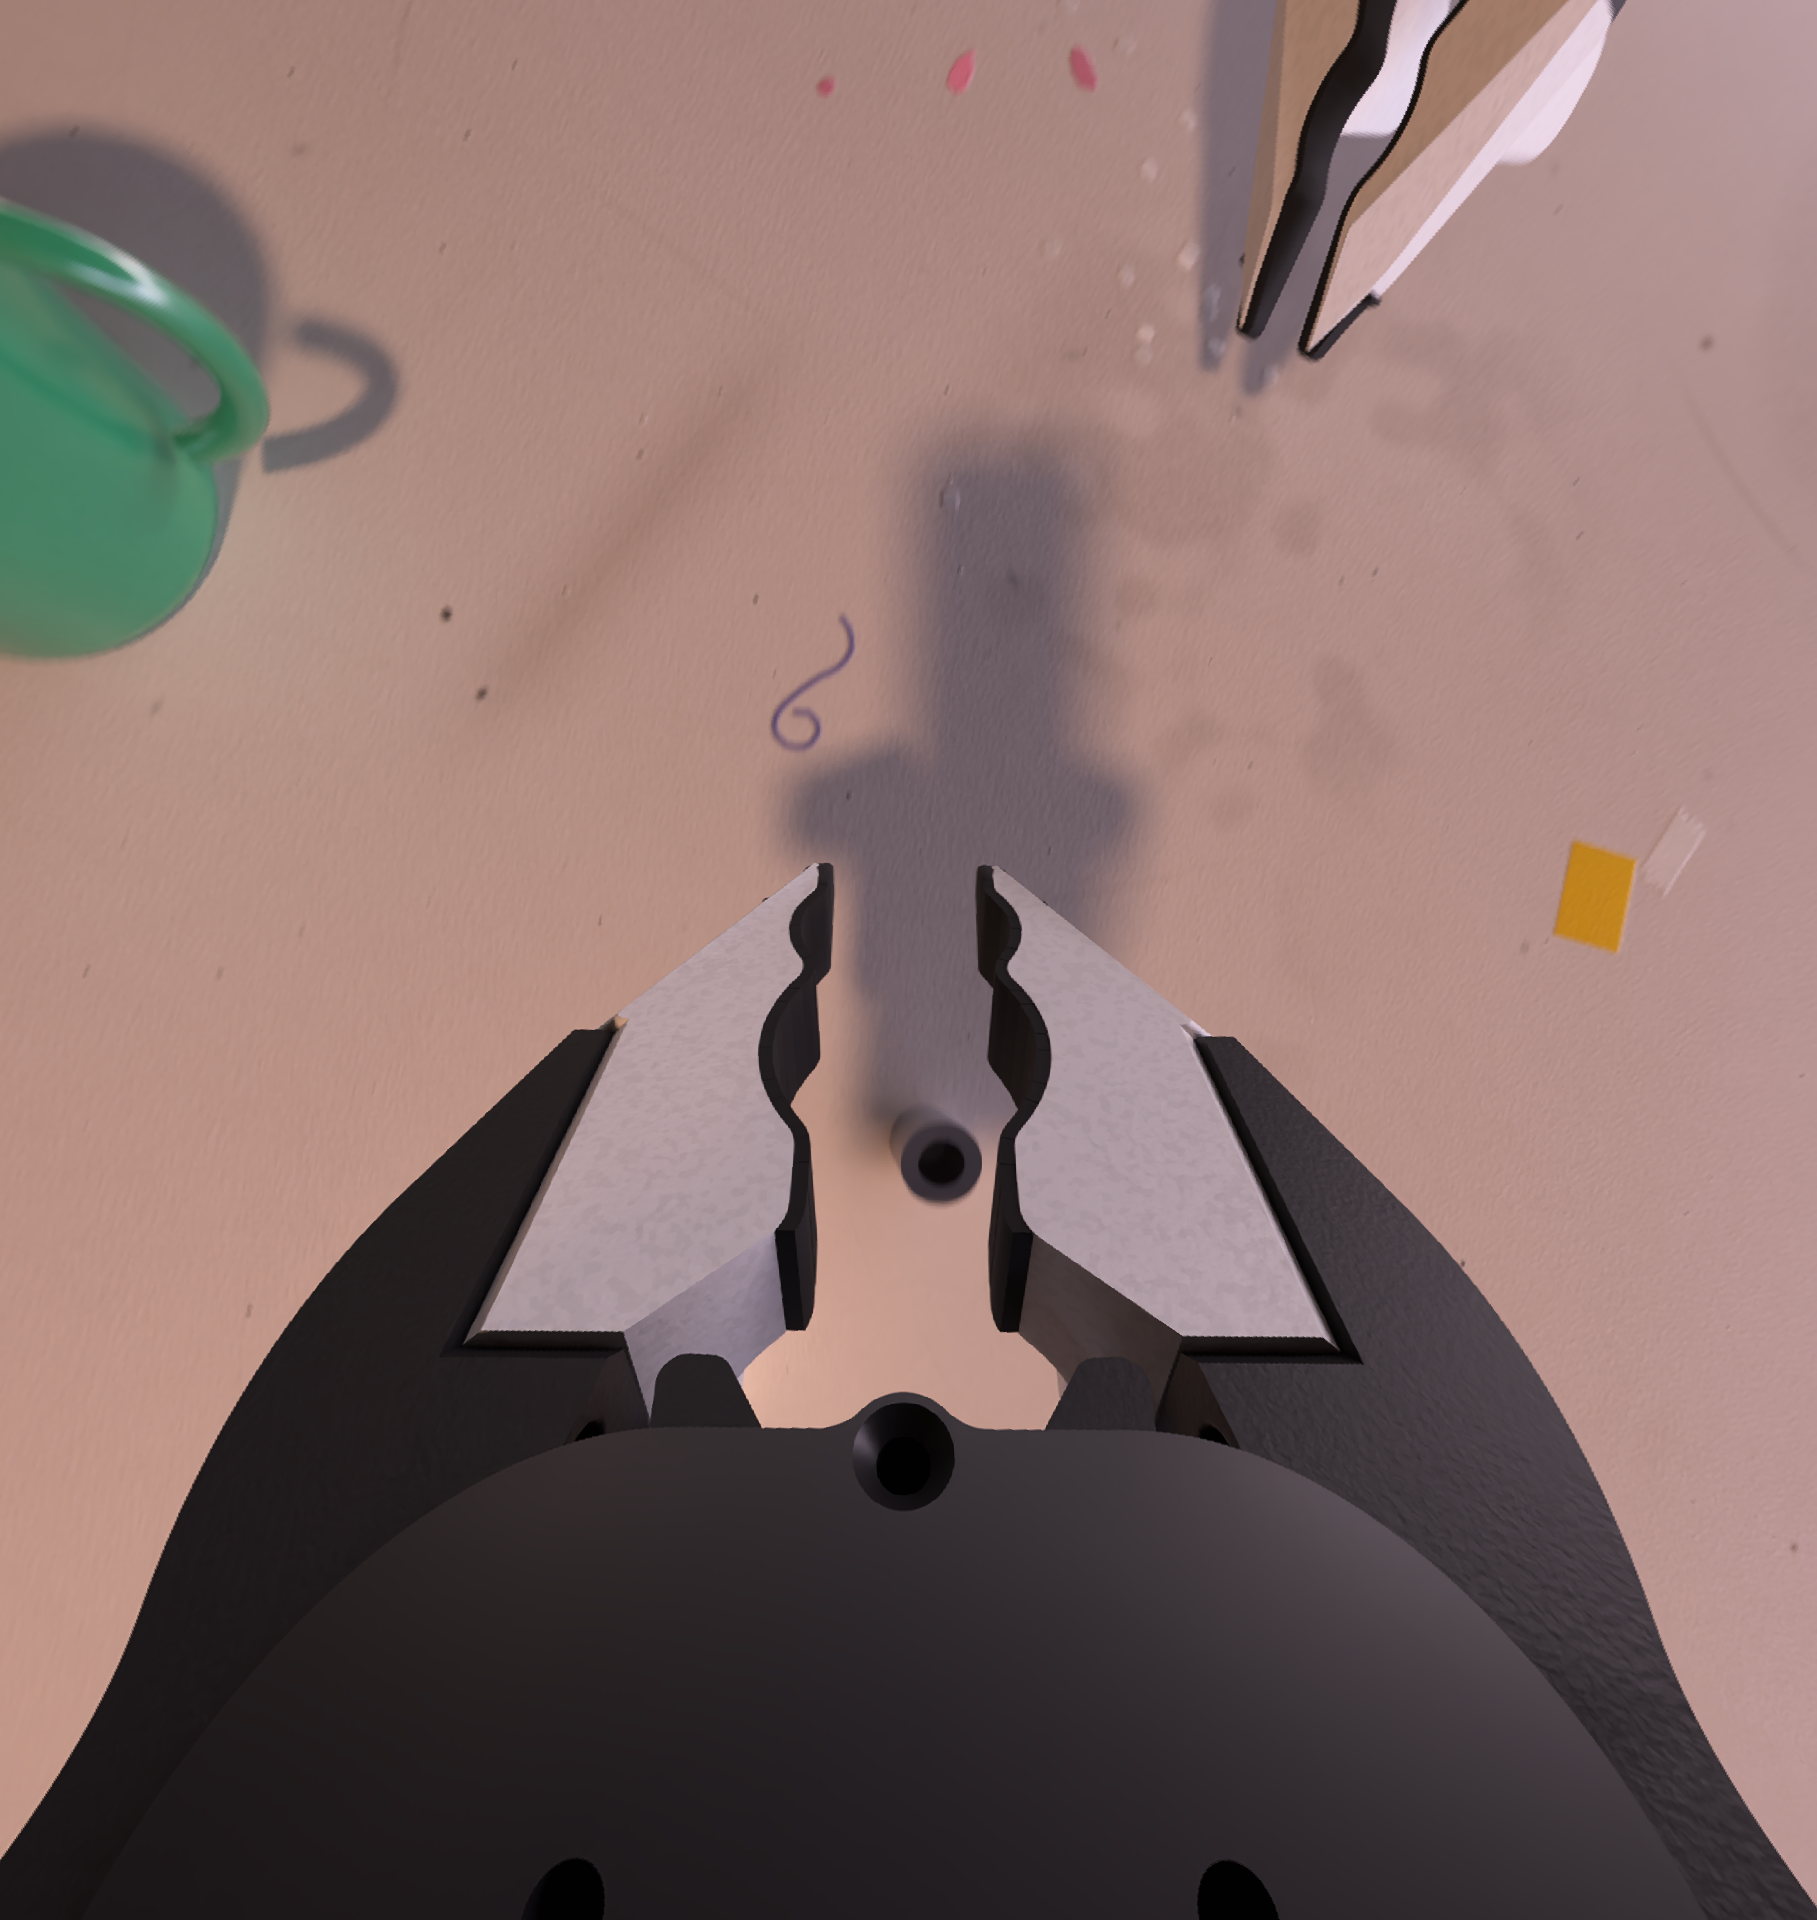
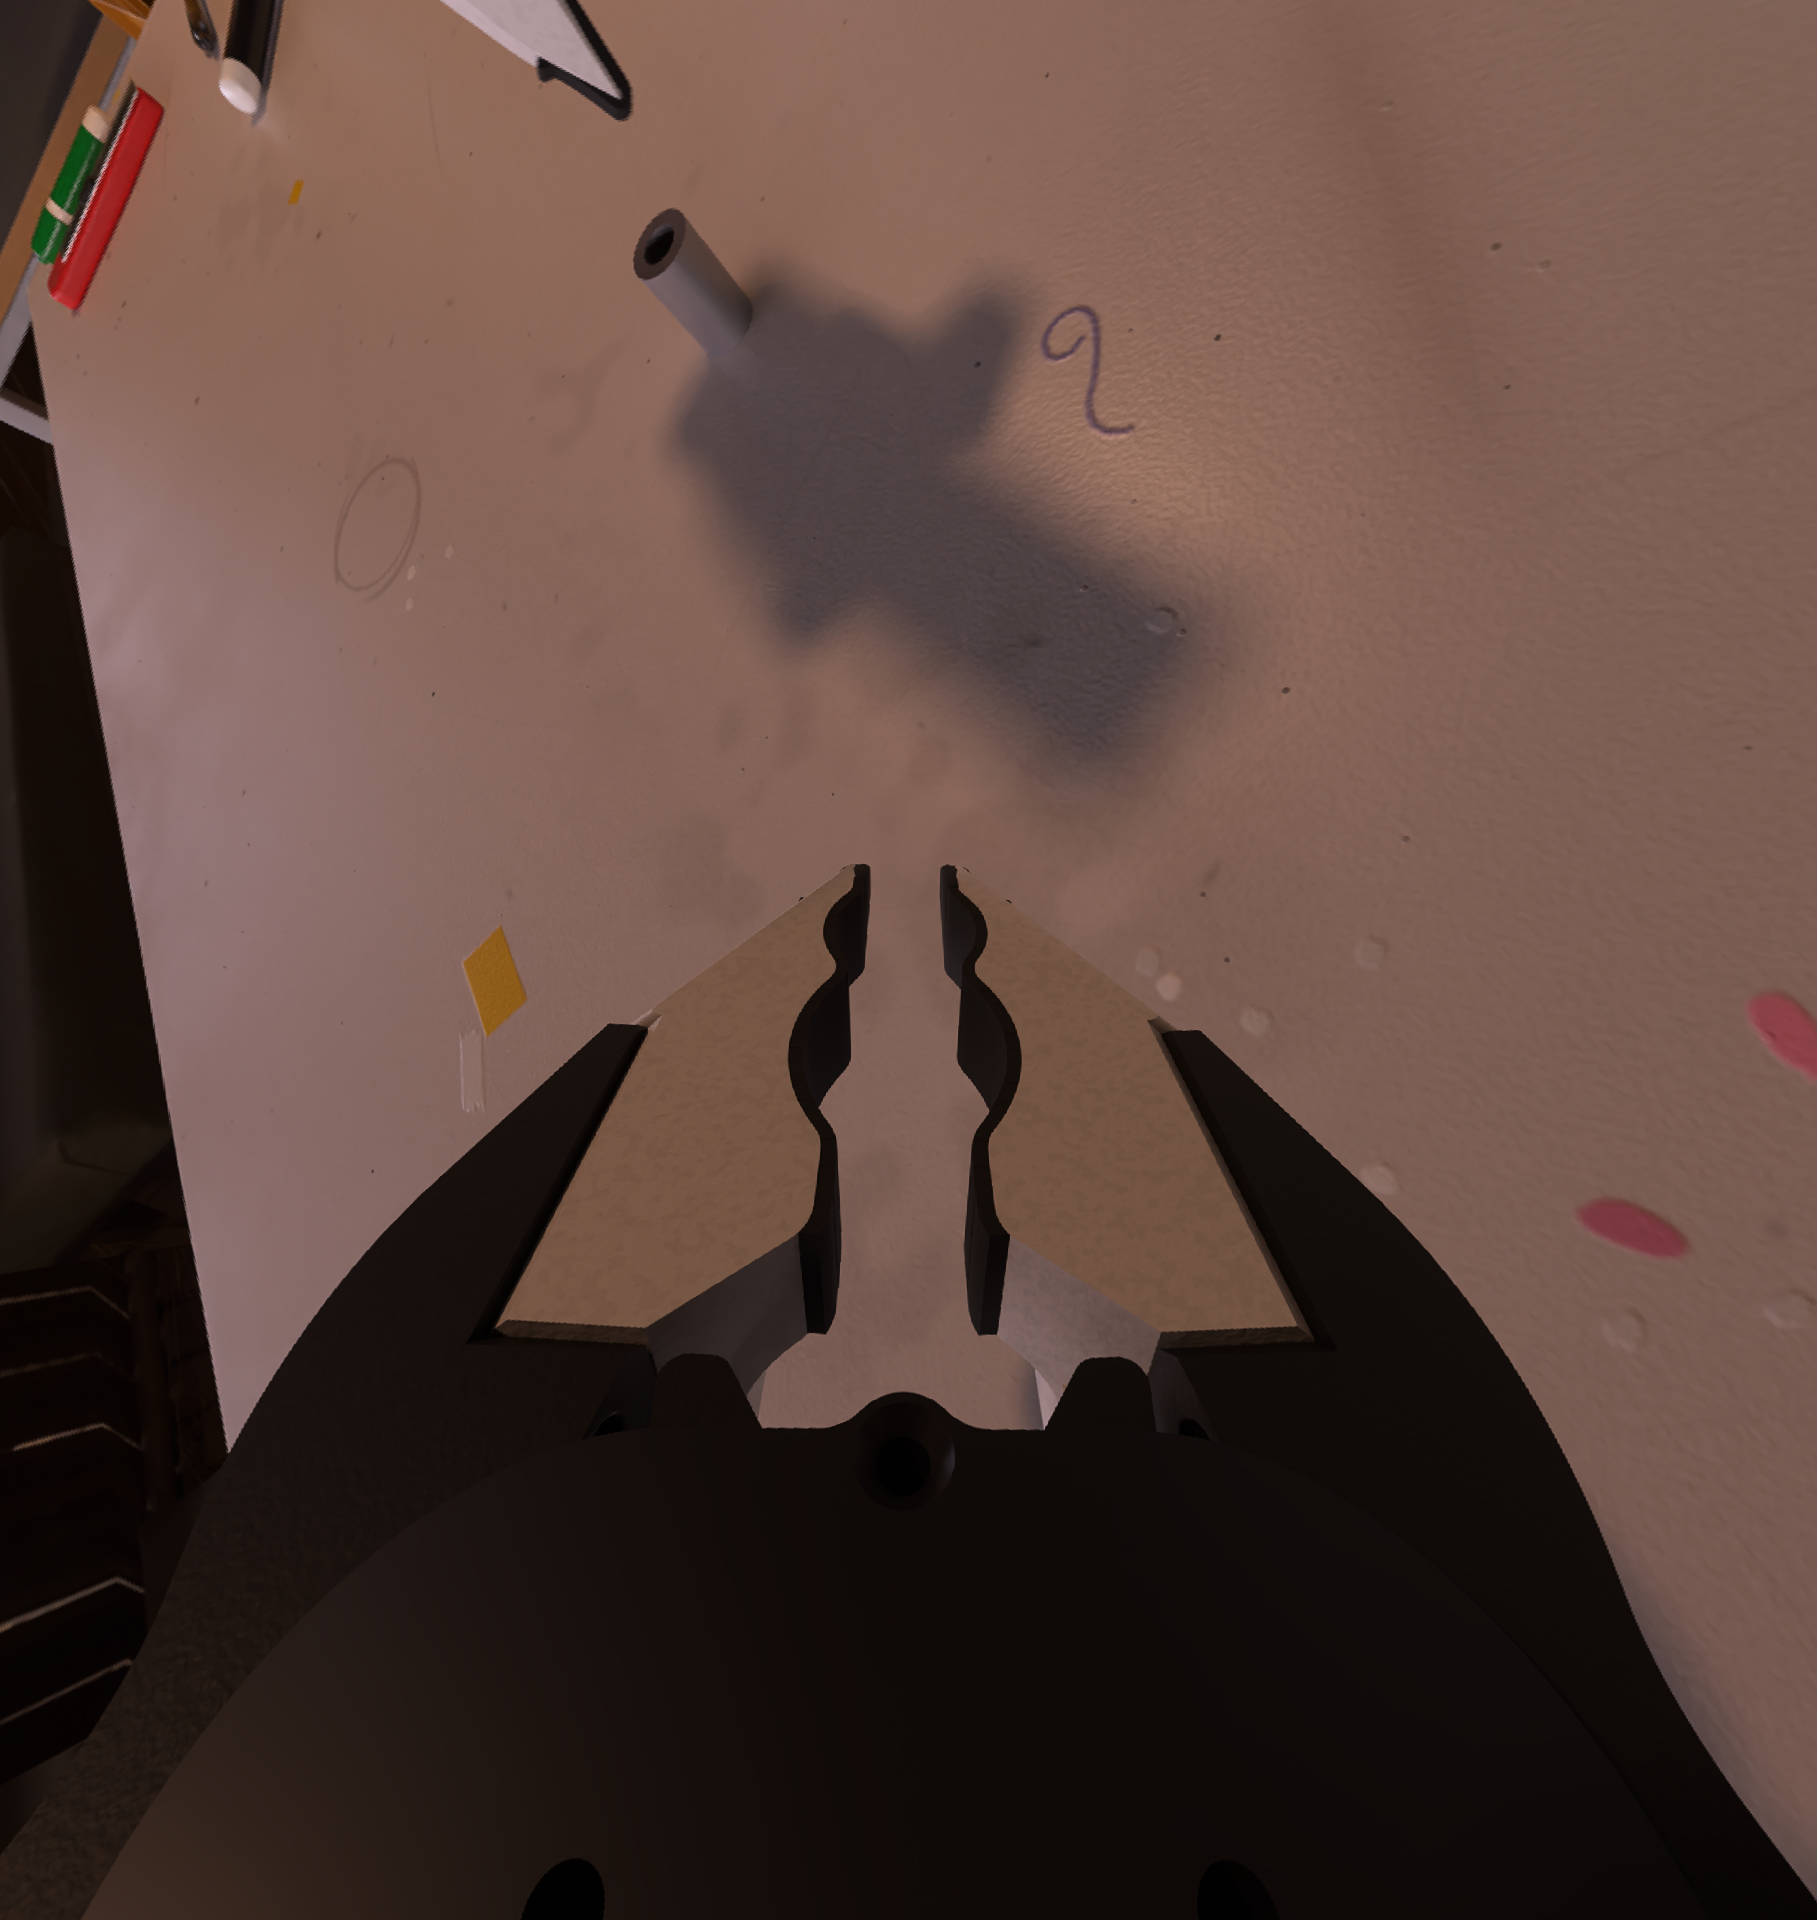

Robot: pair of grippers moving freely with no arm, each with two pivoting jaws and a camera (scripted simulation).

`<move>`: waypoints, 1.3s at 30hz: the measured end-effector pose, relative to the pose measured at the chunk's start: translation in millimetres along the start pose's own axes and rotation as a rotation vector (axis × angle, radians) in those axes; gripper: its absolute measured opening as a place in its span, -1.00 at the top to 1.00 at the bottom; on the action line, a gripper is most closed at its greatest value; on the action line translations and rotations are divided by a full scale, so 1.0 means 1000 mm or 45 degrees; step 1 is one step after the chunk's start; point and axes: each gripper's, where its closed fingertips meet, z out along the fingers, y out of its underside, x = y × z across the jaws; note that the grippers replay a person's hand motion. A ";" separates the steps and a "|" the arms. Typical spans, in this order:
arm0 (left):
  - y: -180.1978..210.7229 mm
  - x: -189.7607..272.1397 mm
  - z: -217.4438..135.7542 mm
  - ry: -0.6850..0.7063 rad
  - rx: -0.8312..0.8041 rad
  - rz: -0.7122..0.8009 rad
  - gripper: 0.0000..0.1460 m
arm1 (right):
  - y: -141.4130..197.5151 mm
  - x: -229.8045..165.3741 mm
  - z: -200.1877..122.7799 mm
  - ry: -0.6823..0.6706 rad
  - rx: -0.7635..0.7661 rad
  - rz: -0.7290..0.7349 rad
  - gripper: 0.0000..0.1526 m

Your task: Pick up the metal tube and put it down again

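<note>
The metal tube point(image 1: 937, 1162) is a short grey hollow cylinder standing on end on the beige table; I look down into its bore. My left gripper point(image 1: 904, 878) is open and empty, above the tube, which shows in the gap between the fingers near their base. In the right wrist view the tube point(image 2: 691, 286) stands far ahead to the left, beside a large shadow. My right gripper point(image 2: 904, 878) is open a little and empty, well away from the tube. It also shows in the left wrist view point(image 1: 1299, 332) at the top right.
A green mug point(image 1: 73, 447) sits at the left. A yellow patch point(image 1: 1595, 896), a purple squiggle point(image 1: 810, 696) and pink spots point(image 2: 1787, 1034) mark the table. Red and green markers point(image 2: 104, 197) lie near the table's left edge point(image 2: 104, 727), beyond which the floor drops away.
</note>
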 end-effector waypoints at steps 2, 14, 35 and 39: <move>0.015 0.001 -0.008 -0.052 -0.024 -0.003 0.55 | 0.000 -0.002 0.004 -0.010 -0.004 -0.008 0.82; 0.097 0.011 -0.032 -0.286 -0.217 0.101 0.31 | -0.007 -0.005 -0.003 -0.007 0.086 -0.015 0.78; 0.098 0.003 0.017 -0.282 -0.186 0.169 0.26 | -0.010 -0.012 -0.015 -0.022 0.250 0.029 0.80; 0.097 0.004 0.023 -0.258 -0.163 0.136 0.70 | -0.009 -0.010 -0.016 -0.024 0.259 0.038 0.80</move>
